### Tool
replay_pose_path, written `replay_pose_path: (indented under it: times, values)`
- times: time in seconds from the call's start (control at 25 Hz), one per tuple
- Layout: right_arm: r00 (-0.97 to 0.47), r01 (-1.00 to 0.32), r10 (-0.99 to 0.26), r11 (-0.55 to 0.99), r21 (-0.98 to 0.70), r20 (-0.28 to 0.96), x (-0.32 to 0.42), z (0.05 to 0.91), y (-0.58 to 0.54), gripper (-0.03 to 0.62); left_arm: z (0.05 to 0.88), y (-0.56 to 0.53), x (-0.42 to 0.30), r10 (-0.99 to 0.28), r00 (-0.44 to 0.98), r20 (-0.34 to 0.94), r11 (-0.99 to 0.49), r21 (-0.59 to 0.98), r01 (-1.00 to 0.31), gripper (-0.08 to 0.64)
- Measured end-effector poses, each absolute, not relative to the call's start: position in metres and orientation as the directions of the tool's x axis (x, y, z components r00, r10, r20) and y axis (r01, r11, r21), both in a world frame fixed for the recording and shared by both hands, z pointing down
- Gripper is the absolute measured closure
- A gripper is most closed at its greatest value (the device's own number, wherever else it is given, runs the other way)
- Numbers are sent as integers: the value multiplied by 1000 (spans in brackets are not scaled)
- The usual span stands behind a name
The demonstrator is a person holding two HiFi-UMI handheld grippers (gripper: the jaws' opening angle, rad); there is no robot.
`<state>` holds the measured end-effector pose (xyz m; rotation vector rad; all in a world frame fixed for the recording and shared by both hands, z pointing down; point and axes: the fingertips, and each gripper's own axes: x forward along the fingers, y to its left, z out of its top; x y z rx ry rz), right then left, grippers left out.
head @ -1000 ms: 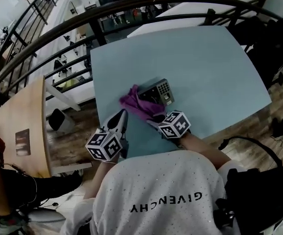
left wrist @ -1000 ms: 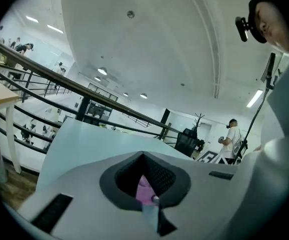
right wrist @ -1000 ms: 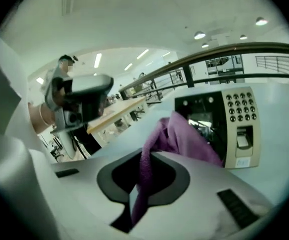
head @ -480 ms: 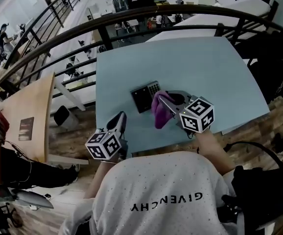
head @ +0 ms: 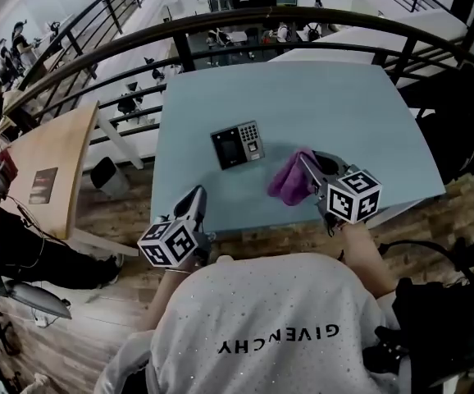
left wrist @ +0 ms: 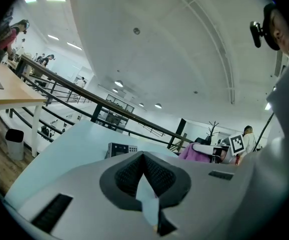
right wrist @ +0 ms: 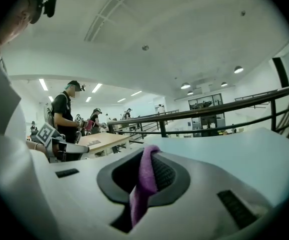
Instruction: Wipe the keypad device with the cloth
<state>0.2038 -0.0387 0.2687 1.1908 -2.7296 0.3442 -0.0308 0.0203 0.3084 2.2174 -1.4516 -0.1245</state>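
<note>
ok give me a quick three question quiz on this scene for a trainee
1. True or false: the purple cloth is lying on top of the keypad device.
2. Which gripper is clamped on the cloth? A) left B) right C) neither
3. Fill the gap: the left gripper has its jaws ____, with nothing between them.

Key
1. False. The cloth is clear of the device, off to its right in the head view.
2. B. The right gripper has purple fabric pinched between its jaws.
3. Together.
</note>
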Motion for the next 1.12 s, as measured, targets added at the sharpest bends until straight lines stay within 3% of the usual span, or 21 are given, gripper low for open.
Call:
replay_pose_path:
  times: [0.64,1.12]
  values:
    - [-640,-746,-704,665,-31,307,255,300,-3,580,327,81,-8,-907,371,197,-261,428,-865,560]
    - [-661,-746,-702,653,-131,264,268,308,-17,580,338,87,-12,-919,330,214,-218,421,-881,560]
